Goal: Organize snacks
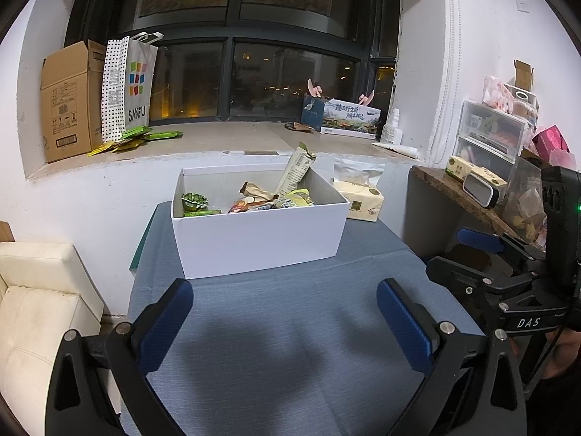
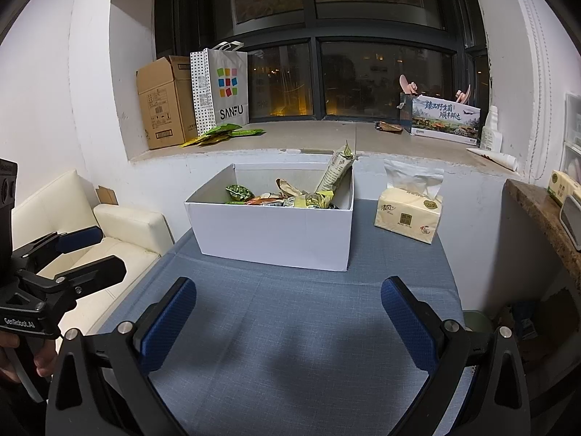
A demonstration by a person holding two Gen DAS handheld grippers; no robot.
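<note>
A white open box (image 1: 259, 243) (image 2: 276, 236) stands on the blue-clothed table (image 1: 290, 327) (image 2: 290, 327) and holds several snack packets (image 1: 254, 200) (image 2: 290, 198); one tall packet (image 1: 296, 169) (image 2: 336, 169) leans upright at the back right corner. My left gripper (image 1: 285, 310) is open and empty, above the cloth in front of the box. My right gripper (image 2: 288, 310) is open and empty, also in front of the box. Each gripper shows at the edge of the other's view (image 1: 472, 250) (image 2: 90, 250).
A tissue pack (image 1: 361, 201) (image 2: 410, 214) lies right of the box. On the windowsill: green packets (image 1: 134, 140) (image 2: 221, 134), a cardboard box (image 1: 69, 101), a SANFU bag (image 2: 223, 87), a printed carton (image 2: 443, 118). A cream sofa (image 2: 109, 232) at left, a cluttered shelf (image 1: 483, 189) at right.
</note>
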